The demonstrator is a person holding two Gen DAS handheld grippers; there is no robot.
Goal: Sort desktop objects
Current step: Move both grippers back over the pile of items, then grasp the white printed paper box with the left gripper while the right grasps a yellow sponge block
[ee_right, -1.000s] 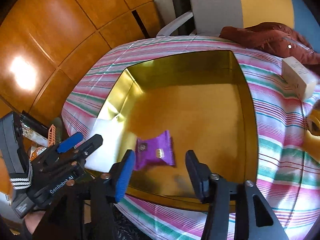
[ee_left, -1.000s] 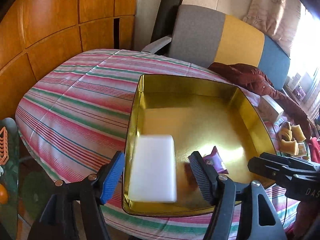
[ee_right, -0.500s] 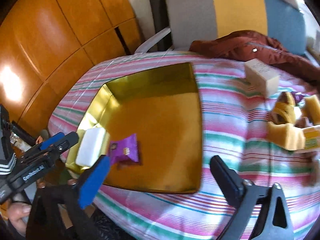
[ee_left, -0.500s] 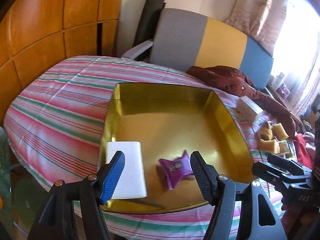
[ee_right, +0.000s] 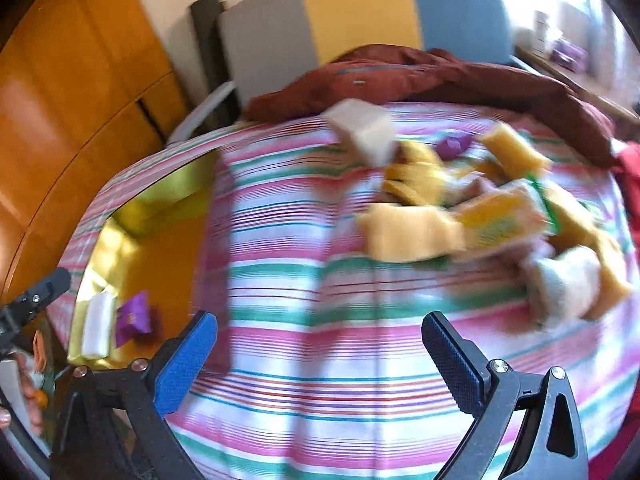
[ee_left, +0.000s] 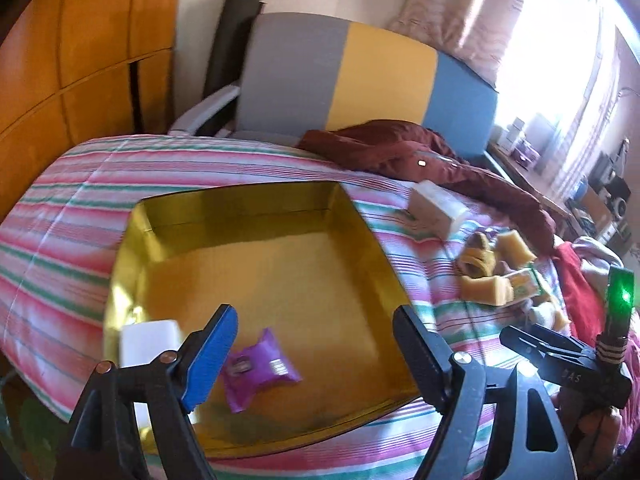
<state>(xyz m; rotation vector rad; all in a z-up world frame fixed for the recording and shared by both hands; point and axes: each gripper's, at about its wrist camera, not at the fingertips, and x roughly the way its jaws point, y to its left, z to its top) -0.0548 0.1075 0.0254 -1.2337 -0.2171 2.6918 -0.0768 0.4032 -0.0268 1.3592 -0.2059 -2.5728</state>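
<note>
A gold tray (ee_left: 256, 204) (ee_right: 120, 220) sits on the striped cloth. Inside it, near its front left corner, lie a white block (ee_left: 146, 338) (ee_right: 96, 326) and a purple packet (ee_left: 260, 368) (ee_right: 134, 316). My left gripper (ee_left: 316, 356) is open and empty above the tray's near edge. My right gripper (ee_right: 320, 360) is open and empty over bare striped cloth right of the tray. A heap of yellow sponges and packets (ee_left: 492, 272) (ee_right: 480, 216) and a white box (ee_left: 438, 208) (ee_right: 364, 132) lie right of the tray, blurred in the right wrist view.
A dark red jacket (ee_left: 420, 160) (ee_right: 440, 76) lies at the table's far side before a grey, yellow and blue chair (ee_left: 360, 76). Wood panels (ee_left: 80, 60) stand on the left. The right gripper shows at the left wrist view's right edge (ee_left: 560, 364).
The white block left my left gripper and now lies in the tray. Both grippers have swung right; the right one moved from over the tray to the cloth near the heap and opened wider.
</note>
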